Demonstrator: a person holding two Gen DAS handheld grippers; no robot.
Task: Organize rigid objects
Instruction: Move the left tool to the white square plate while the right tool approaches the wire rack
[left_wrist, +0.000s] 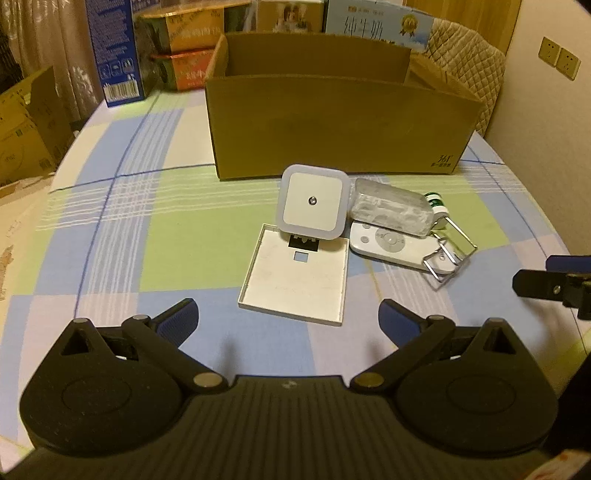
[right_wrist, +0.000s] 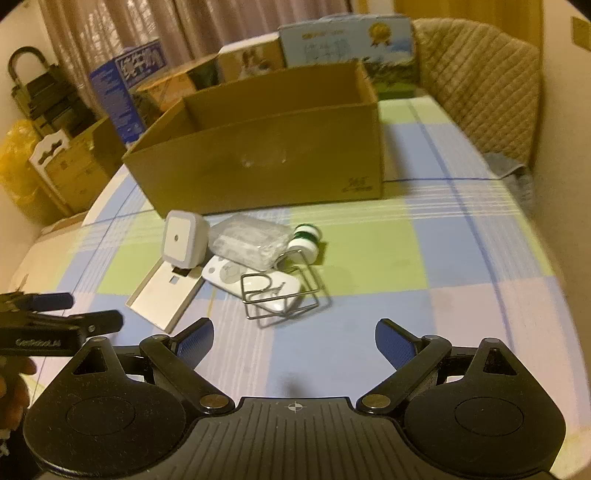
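A small heap of objects lies on the checked tablecloth in front of an open cardboard box (left_wrist: 332, 125) (right_wrist: 266, 173). A white square night light (left_wrist: 314, 201) (right_wrist: 181, 240) leans on a flat white square tray (left_wrist: 295, 277) (right_wrist: 164, 295). Beside them are a clear plastic case (left_wrist: 391, 210) (right_wrist: 249, 240), a white remote (left_wrist: 391, 247) (right_wrist: 229, 275), a wire clip frame (left_wrist: 447, 258) (right_wrist: 284, 299) and a green-and-white spool (left_wrist: 437, 206) (right_wrist: 306, 242). My left gripper (left_wrist: 288, 321) hovers open just short of the tray. My right gripper (right_wrist: 295, 343) is open near the wire frame, holding nothing.
Printed cartons (left_wrist: 114, 55) (right_wrist: 347, 40) stand behind the box. A quilted chair back (right_wrist: 480, 81) rises at the far right, and more cardboard boxes (left_wrist: 26, 125) sit off the table's left edge. Each gripper shows at the edge of the other's view.
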